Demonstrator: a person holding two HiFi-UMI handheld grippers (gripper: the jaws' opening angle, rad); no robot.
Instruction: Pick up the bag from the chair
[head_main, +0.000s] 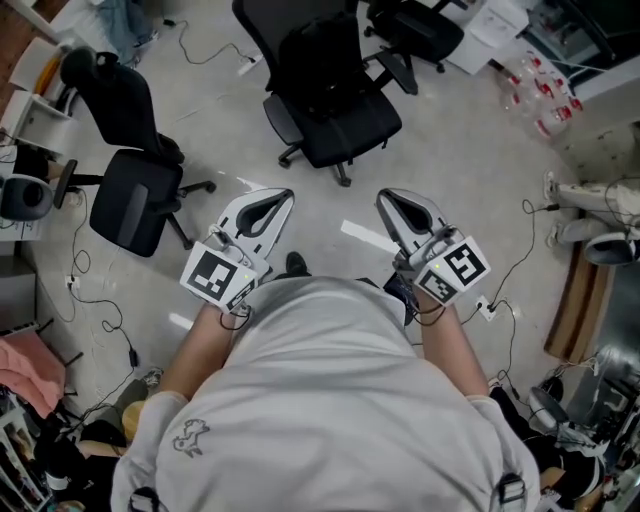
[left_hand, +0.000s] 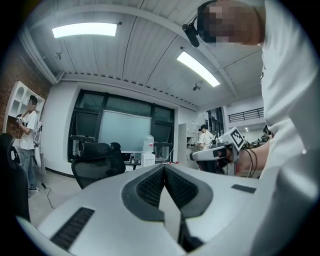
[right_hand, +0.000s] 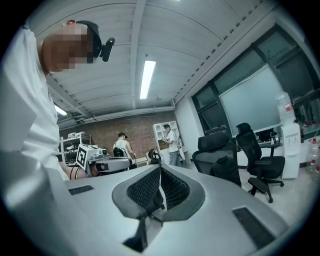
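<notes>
Here we see a pale floor (head_main: 460, 170), black office chair (head_main: 135, 200), brick wall (right_hand: 135, 131), strip lights (left_hand: 85, 30), and probably frosted windows (left_hand: 125, 131).

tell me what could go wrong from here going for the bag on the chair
1. The left gripper and right gripper are both shut and empty; they must open before reaching the bag.
2. The chair stands on casters, so it may roll when the bag is tugged.
3. A cable lies on the floor near the person's path; it could be a trip hazard.

Bag (head_main: 322, 70) on chair (head_main: 355, 135) ahead, left gripper (head_main: 284, 198) beside right gripper (head_main: 385, 197), second chair (head_main: 135, 200) left
</notes>
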